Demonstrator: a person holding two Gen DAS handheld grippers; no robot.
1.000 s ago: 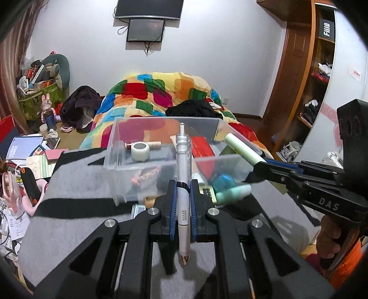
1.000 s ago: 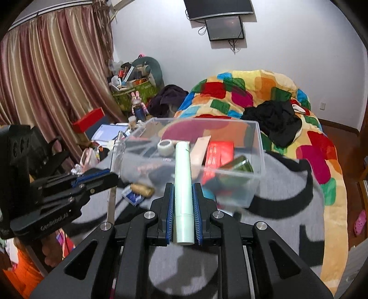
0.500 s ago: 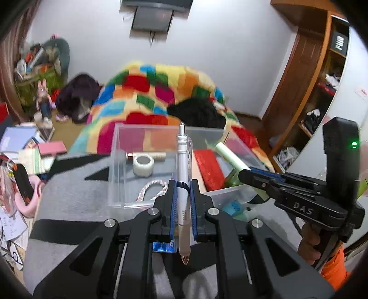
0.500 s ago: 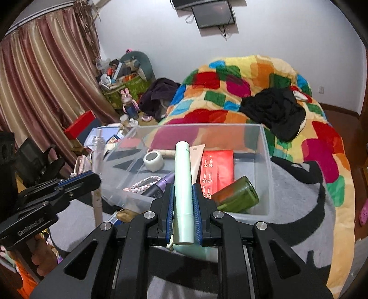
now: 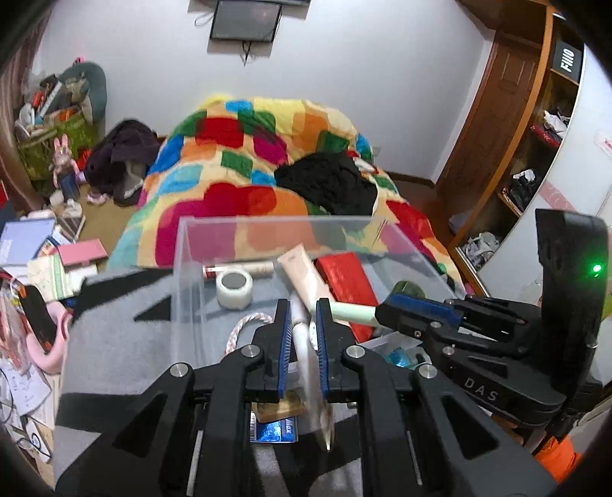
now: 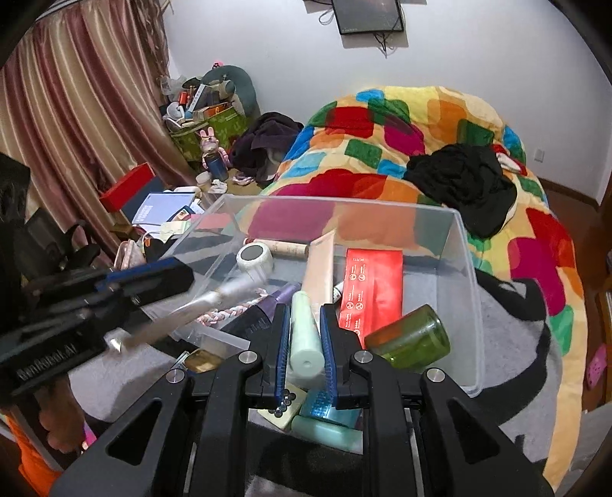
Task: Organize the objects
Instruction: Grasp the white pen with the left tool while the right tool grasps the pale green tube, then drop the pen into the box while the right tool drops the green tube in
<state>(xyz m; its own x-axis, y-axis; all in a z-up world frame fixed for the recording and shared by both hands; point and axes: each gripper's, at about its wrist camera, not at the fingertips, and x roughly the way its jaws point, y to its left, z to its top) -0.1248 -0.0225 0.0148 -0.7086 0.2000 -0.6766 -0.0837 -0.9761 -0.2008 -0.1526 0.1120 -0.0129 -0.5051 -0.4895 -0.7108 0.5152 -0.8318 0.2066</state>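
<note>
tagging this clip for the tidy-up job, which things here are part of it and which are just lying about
In the job:
- pen in the left claw
- pale green tube in the right claw
- clear bin
- tape roll, red packet, green glass inside it

Lying about:
- patchwork quilt
- black garment
- wall screen

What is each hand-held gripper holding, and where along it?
Left hand-held gripper: silver pen, gripped mid-barrel. Right hand-held gripper: pale green tube, gripped near its flat end.

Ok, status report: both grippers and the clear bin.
Left gripper shut on silver pen. Right gripper shut on pale green tube. Both poised over clear bin. Bin crowded: tape roll, green jar.
</note>
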